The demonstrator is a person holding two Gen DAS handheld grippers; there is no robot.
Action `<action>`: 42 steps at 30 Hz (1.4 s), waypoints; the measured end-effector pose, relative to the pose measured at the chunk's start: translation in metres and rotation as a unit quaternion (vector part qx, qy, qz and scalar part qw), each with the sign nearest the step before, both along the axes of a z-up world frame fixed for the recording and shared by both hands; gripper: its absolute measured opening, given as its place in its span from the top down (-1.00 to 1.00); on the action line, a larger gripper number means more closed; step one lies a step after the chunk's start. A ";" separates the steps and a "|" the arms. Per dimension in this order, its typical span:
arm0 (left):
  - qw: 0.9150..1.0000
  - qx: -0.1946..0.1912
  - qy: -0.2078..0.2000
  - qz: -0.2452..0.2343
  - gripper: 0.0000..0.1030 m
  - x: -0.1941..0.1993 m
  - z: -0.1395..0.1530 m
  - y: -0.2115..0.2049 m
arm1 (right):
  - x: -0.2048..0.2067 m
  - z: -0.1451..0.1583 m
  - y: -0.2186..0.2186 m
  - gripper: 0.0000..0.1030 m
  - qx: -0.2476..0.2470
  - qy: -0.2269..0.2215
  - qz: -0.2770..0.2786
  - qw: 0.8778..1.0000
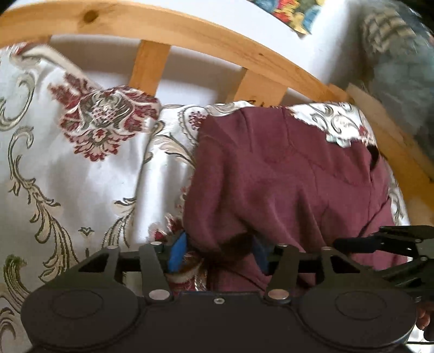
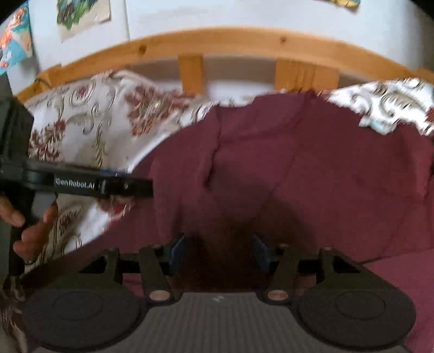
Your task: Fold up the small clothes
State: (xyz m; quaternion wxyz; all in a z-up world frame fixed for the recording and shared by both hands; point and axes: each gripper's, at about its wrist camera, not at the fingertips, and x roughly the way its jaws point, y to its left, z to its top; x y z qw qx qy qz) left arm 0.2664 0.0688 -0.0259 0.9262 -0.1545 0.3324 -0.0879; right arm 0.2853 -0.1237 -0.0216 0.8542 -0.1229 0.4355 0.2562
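Note:
A maroon garment [image 1: 284, 168] lies spread on a white bedspread [image 1: 81, 176] with red and gold flower patterns. My left gripper [image 1: 219, 254] hovers at the garment's near left edge. Its blue pads [image 1: 177, 252] stand apart, with a fold of the cloth lying loosely between them, not pinched. In the right wrist view the garment [image 2: 312, 168] fills the middle. My right gripper [image 2: 219, 251] is open just above it, with only shadowed cloth below the gap. The left gripper [image 2: 130, 187] reaches in from the left, held by a hand [image 2: 35, 228]. The right gripper's fingers [image 1: 352, 241] show at the left wrist view's right edge.
A pine bed rail [image 1: 190, 30] with upright slats runs behind the bedspread [image 2: 89, 122], against a white wall. Colourful pictures [image 2: 81, 16] hang on that wall. A blue-grey checked cloth [image 1: 401, 62] hangs at the far right.

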 end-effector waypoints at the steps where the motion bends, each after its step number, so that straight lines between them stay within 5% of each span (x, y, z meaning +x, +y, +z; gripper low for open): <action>1: 1.000 0.008 -0.001 -0.004 -0.30 -0.001 0.000 -0.004 | 0.000 -0.005 0.002 0.01 -0.008 -0.001 -0.001 1.000; 5: 0.999 0.045 -0.006 -0.020 -0.48 -0.004 -0.004 -0.016 | 0.005 -0.005 -0.005 0.92 0.008 -0.004 -0.029 1.000; 11: 0.997 0.077 -0.005 -0.027 -0.53 -0.003 -0.010 -0.024 | -0.006 0.018 -0.027 0.92 0.011 -0.049 -0.069 0.996; 15: 0.996 0.083 -0.004 -0.028 -0.52 -0.003 -0.010 -0.024 | 0.000 0.013 -0.030 0.64 0.012 -0.034 -0.080 0.996; 17: 0.996 0.080 -0.001 -0.028 -0.52 -0.003 -0.010 -0.024 | -0.001 0.017 -0.032 -0.01 0.039 -0.026 -0.082 0.996; 21: 0.996 0.078 0.000 -0.030 -0.52 -0.002 -0.010 -0.024 | -0.019 0.017 -0.035 -0.11 0.023 -0.018 -0.082 0.996; 25: 0.997 0.066 0.010 -0.034 -0.59 -0.005 -0.005 -0.026 | -0.057 0.009 -0.061 -0.30 0.031 -0.016 -0.150 0.988; 30: 0.995 0.070 0.001 -0.064 -0.63 -0.010 -0.005 -0.042 | -0.075 0.000 -0.074 -0.29 0.009 -0.014 -0.172 0.985; 33: 0.994 0.083 0.008 -0.064 -0.63 -0.009 -0.011 -0.044 | -0.081 -0.006 -0.065 0.00 -0.032 -0.011 -0.145 0.989; 35: 0.995 0.080 0.011 -0.064 -0.63 -0.007 -0.012 -0.040 | -0.085 -0.005 -0.065 0.86 -0.025 0.003 -0.140 0.990; 42: 0.993 0.087 0.016 -0.078 -0.61 -0.005 -0.014 -0.037 | -0.099 0.031 -0.090 0.89 0.057 0.017 -0.152 0.986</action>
